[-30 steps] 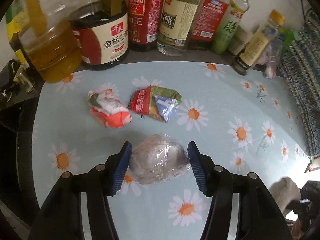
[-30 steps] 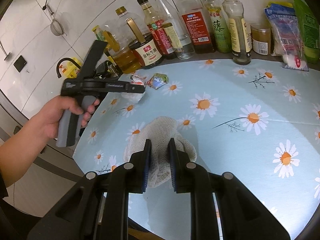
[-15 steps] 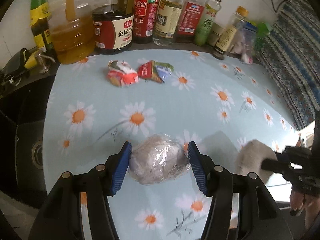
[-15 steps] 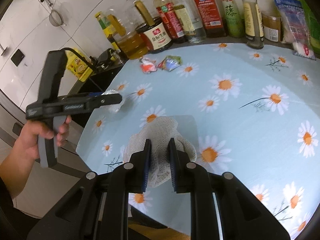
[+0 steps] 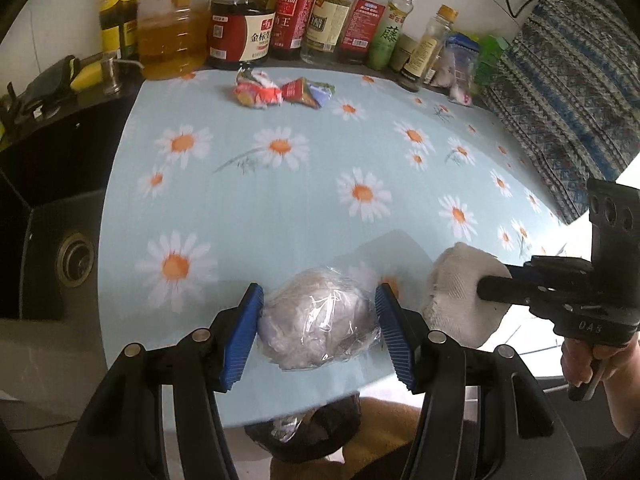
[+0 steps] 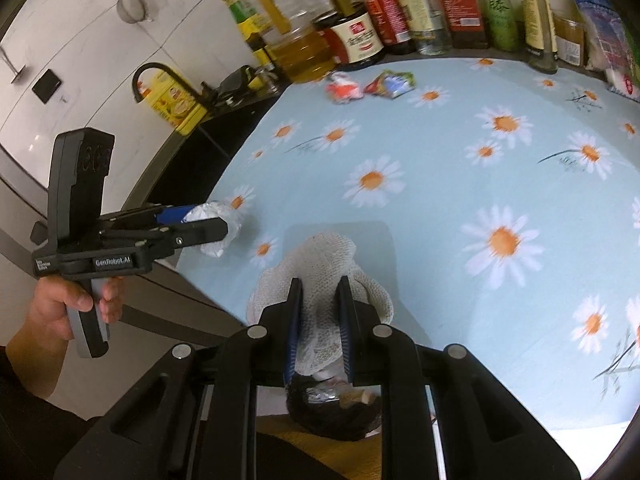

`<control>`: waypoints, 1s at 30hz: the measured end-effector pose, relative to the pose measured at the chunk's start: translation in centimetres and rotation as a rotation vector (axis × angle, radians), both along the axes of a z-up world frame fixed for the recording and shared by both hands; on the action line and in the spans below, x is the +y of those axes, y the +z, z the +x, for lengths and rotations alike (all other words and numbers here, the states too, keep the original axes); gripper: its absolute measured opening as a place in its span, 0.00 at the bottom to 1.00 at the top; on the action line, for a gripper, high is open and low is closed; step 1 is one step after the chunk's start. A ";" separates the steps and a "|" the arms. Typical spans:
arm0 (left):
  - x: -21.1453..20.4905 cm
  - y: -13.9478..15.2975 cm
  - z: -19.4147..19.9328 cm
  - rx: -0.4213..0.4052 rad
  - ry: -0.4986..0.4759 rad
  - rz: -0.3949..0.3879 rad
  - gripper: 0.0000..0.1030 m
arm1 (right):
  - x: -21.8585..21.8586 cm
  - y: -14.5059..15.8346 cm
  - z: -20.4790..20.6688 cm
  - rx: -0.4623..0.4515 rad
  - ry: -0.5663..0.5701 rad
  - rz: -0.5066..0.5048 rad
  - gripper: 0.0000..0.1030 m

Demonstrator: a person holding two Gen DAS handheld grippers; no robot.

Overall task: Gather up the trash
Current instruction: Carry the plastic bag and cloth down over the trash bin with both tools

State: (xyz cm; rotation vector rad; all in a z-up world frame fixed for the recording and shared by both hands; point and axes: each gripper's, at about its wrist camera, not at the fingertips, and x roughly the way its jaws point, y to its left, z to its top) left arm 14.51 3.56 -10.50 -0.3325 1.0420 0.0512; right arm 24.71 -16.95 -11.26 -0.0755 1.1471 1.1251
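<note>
Right at the near table edge, left gripper [image 5: 319, 322] clamped on plastic-wrapped wad [image 5: 316, 326], blue pads touching both sides, wad crinkly clear film over pale greyish stuff. Right gripper [image 6: 318, 324] closed tight on white knit cloth [image 6: 320, 280], cloth bunched, mesh weave, bulging out both sides of the fingers. Both loads hang over the front rim of the daisy tablecloth [image 5: 280, 200]; below the rim a dark trash bag [image 6: 332, 412] with foil and scraps inside, almost under both grippers. Left of the table black sink [image 5: 60, 248] with drain. Middle of the cloth wide open, plenty of room. Far side: red-white wrapper [image 5: 256, 92] touching red-green wrapper [image 5: 308, 92], just in front of the bottle row [image 5: 312, 20] along the wall. Patterned fabric [image 5: 568, 92] at far right edge. Versus 1 s ago: both grippers pulled back from mid-table to the front edge, wrappers now far off, grips unchanged
</note>
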 end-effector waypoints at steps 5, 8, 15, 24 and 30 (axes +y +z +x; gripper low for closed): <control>-0.5 -0.8 -2.8 0.015 -0.023 -0.020 0.54 | 0.4 -0.3 -2.6 0.012 0.016 -0.003 0.19; -0.7 -1.3 -4.2 0.029 -0.017 -0.020 0.54 | 0.5 -0.6 -4.0 0.015 0.027 -0.011 0.19; -1.3 -3.8 -7.5 0.093 -0.029 -0.087 0.54 | 0.6 -2.9 -7.1 0.053 0.032 -0.069 0.19; -2.4 -8.4 -10.0 0.199 -0.075 -0.116 0.54 | 0.1 -7.5 -10.3 0.093 -0.005 -0.169 0.20; -3.0 -11.7 -10.5 0.273 -0.114 -0.092 0.54 | -0.3 -11.5 -11.0 0.144 -0.057 -0.245 0.20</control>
